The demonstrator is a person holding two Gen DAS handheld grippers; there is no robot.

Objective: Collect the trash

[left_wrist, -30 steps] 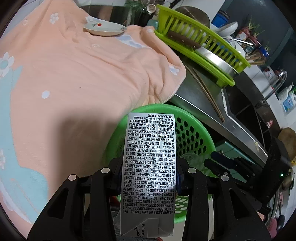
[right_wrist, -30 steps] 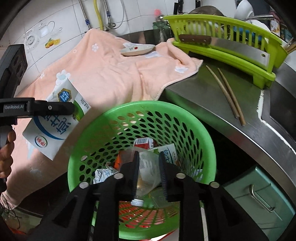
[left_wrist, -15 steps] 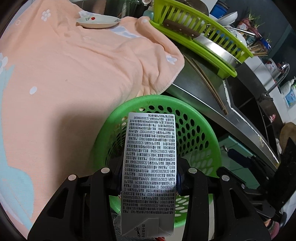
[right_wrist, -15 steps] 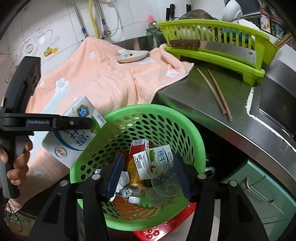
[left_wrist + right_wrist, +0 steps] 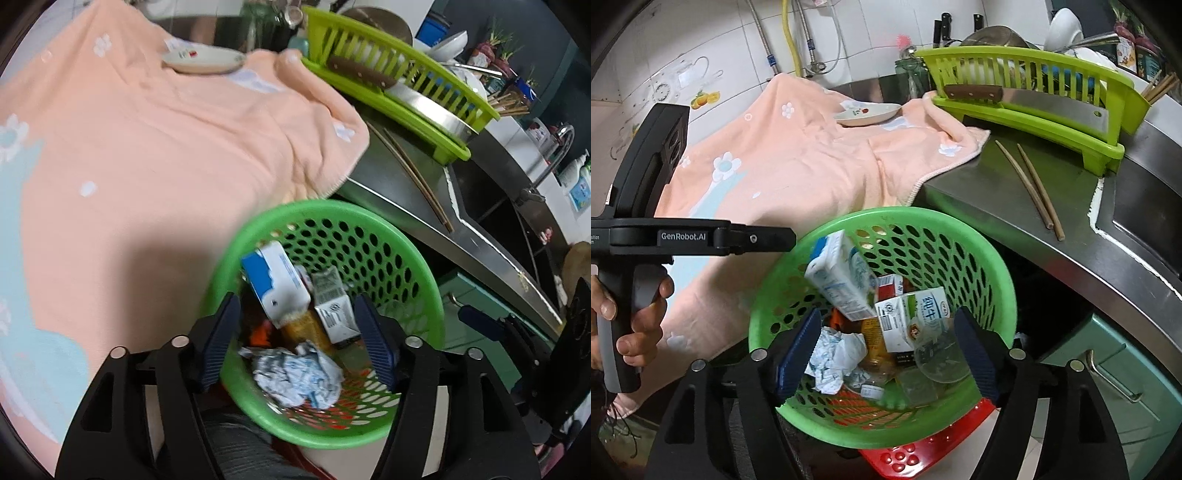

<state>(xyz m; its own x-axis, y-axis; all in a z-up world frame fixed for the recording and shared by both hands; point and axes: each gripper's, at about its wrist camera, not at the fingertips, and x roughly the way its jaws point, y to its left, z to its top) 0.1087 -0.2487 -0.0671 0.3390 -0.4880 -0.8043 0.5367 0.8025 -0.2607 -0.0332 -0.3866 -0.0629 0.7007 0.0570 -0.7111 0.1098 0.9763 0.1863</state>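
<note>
A round green perforated basket [image 5: 332,210] [image 5: 960,229] sits below the counter edge with trash inside. My left gripper [image 5: 295,314] hangs over it. Its jaws are opening and nothing is between them. A blue and white milk carton [image 5: 275,288] [image 5: 842,280] lies tilted in the basket, free of the pads. My right gripper [image 5: 888,332] is also above the basket, its jaws opening and holding nothing. A clear plastic bottle [image 5: 942,354] rests among a green-printed carton [image 5: 916,317] and crumpled paper [image 5: 834,350]. In the right wrist view the left gripper [image 5: 775,238] shows side-on, held by a hand [image 5: 639,321].
A peach towel [image 5: 147,147] covers the counter, with a small dish [image 5: 868,112] on it. Two chopsticks [image 5: 1030,188] lie on the bare steel counter [image 5: 960,184]. A lime dish rack [image 5: 1034,118] holds a cleaver. A red stool [image 5: 923,443] is under the basket.
Both grippers have opened. The left one let go of the milk carton, and the right one let go of the clear bottle. Both things now lie in the basket.
</note>
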